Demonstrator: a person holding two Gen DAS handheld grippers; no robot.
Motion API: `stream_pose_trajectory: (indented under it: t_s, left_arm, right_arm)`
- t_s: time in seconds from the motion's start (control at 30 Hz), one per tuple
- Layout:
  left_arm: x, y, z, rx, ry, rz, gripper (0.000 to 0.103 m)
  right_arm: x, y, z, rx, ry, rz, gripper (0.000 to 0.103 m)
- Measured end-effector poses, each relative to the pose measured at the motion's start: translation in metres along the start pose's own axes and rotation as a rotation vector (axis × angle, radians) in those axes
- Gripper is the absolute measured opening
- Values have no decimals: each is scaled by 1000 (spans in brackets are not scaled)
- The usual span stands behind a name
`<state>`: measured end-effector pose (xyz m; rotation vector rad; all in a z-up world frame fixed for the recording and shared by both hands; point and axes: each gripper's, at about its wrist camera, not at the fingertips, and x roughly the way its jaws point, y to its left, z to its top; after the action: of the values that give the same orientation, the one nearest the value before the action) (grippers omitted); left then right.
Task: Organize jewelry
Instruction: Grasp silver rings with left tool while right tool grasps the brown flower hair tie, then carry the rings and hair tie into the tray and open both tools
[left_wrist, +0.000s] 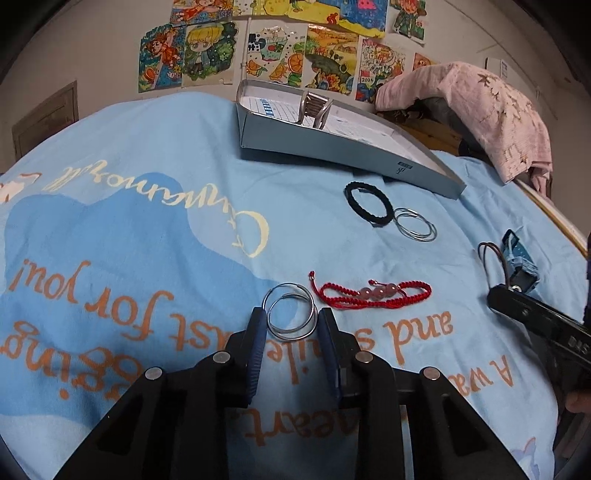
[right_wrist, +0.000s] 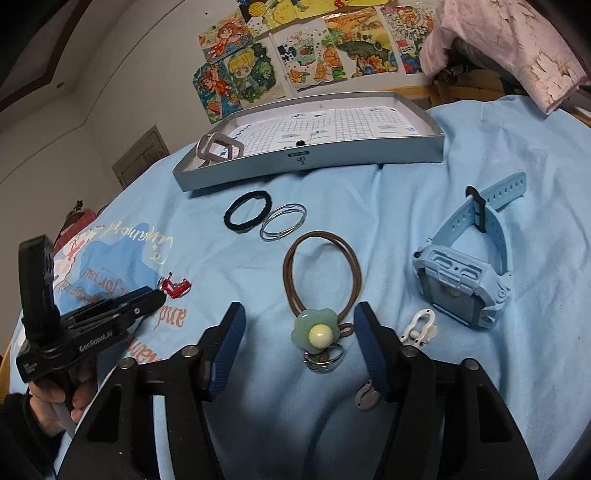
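My left gripper (left_wrist: 290, 317) is open, its blue fingers either side of a pair of silver hoops (left_wrist: 290, 314) on the blue cloth. A red cord bracelet with pink beads (left_wrist: 373, 293) lies just right of it. A black braided bracelet (left_wrist: 367, 203) and thin silver bangles (left_wrist: 415, 225) lie before the grey tray (left_wrist: 332, 147). My right gripper (right_wrist: 299, 317) is open around a brown hair tie with a green flower (right_wrist: 316, 330). A light blue watch (right_wrist: 467, 266) lies to its right. The tray (right_wrist: 295, 162) holds a beige clip (right_wrist: 218, 147).
A small white clasp (right_wrist: 419, 328) and a grey metal piece (right_wrist: 365, 397) lie by the right fingers. A ring (right_wrist: 325, 360) sits under the flower. A pink cloth (left_wrist: 480, 107) hangs over a wooden frame at the back right. Drawings cover the wall.
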<state>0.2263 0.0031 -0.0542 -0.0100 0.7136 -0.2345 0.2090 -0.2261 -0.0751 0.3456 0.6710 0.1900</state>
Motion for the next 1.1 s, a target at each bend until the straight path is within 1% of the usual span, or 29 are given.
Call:
stream_pose_trajectory:
  t_s: [0.13, 0.23, 0.3, 0.37, 0.5, 0.63, 0.83, 0.97, 1.1]
  left_arm:
    - [0, 1, -1, -1, -1, -11, 27]
    - [-2, 2, -2, 0, -6, -23, 27]
    - [-5, 0, -4, 2, -11, -32, 27]
    - [-8, -1, -6, 3, -21, -47, 27]
    - [-17, -3, -11, 4, -53, -82, 27]
    - [-24, -7, -12, 21, -79, -98, 27]
    - [-42, -18, -16, 71, -133, -112, 27]
    - [-48, -24, -18, 96, -148, -106, 27]
    - [-56, -30, -14, 112, -161, -118, 27]
  right_arm:
    - [3, -2, 1, 21, 2, -10, 43]
    - [5, -2, 1, 25, 4, -33, 38]
    - [5, -4, 0, 35, 0, -38, 24]
    - [4, -7, 0, 46, -8, -31, 22]
    - [-1, -5, -1, 37, -40, -16, 21]
    - [-7, -3, -1, 25, -78, 0, 21]
    - [-19, 0, 0, 13, -143, 48, 21]
    - [-26, 0, 0, 9, -174, 72, 21]
    - [-31, -1, 1, 14, -192, 83, 21]
